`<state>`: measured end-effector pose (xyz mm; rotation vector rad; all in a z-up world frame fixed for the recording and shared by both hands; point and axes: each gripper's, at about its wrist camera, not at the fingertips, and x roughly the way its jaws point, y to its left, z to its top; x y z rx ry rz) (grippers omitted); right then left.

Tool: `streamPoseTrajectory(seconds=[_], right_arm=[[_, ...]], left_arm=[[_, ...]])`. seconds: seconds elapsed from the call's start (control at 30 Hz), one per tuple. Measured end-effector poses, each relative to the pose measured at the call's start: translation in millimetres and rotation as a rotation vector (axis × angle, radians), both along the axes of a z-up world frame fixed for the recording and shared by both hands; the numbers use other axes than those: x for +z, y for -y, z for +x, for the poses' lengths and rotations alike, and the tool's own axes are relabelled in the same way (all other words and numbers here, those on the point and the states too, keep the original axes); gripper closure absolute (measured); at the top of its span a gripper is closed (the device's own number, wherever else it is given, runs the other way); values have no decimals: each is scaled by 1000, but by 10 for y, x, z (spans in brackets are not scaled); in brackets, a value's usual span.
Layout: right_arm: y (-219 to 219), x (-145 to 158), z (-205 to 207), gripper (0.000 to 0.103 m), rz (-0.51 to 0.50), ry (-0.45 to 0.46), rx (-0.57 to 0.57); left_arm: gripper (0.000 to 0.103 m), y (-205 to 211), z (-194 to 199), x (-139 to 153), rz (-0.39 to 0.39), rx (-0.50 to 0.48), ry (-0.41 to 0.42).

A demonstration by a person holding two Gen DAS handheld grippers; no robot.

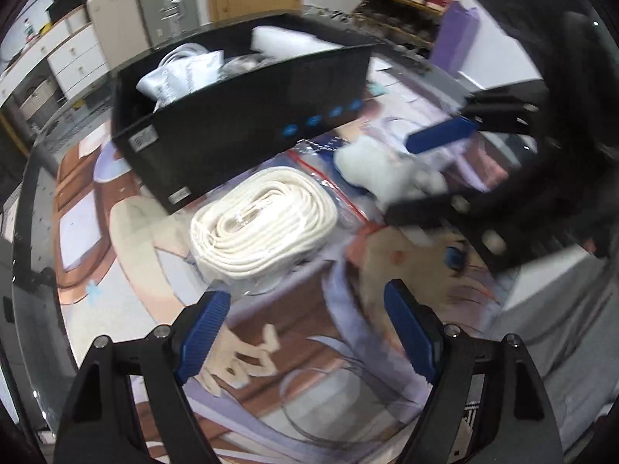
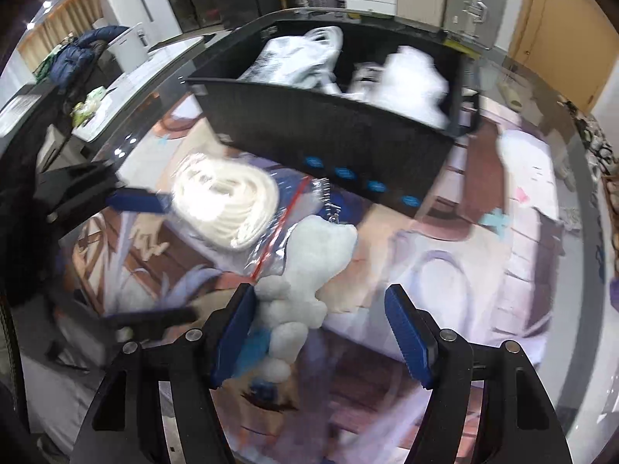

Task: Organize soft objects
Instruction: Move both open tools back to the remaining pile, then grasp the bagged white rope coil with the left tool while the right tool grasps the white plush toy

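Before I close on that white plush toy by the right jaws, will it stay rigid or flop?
The white plush toy looks fluffy and lumpy, so it will probably squash and droop from wherever it is pinched. It seems light for its bulk. It lies partly over the clear zip bag, which may drag along.

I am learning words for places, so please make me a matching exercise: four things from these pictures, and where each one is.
Things:
1. rope coil
2. plush toy
3. black bin
4. white bags

Places:
A. inside the bin
B. between the open right gripper fingers
C. in a clear bag, ahead of the open left gripper
D. behind the rope, on the mat

Pairs: 1-C, 2-B, 3-D, 4-A
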<state>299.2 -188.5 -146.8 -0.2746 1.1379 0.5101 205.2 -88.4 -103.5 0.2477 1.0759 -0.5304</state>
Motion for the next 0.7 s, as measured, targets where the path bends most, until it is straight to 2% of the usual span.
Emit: streamPoseTrajectory(seconds=[0.13, 0.23, 0.37, 0.47, 0.53, 0.7], right_arm=[[120, 42, 35, 32, 20, 11, -36], [173, 90, 58, 32, 46, 8, -41], [102, 91, 80, 32, 60, -7, -33], [-18, 50, 84, 32, 37, -7, -22], [-58, 21, 83, 32, 30, -12, -16], [-76, -68, 48, 32, 11, -28, -7]], left_arm=[[21, -16, -66, 201, 8, -12, 64], [20, -25, -42, 310, 45, -41, 122], [20, -22, 133, 291, 99, -110, 195], [20, 15, 264, 161, 90, -145, 160], [20, 62, 289, 106, 95, -159, 164], [22, 98, 323, 58, 103, -153, 117]])
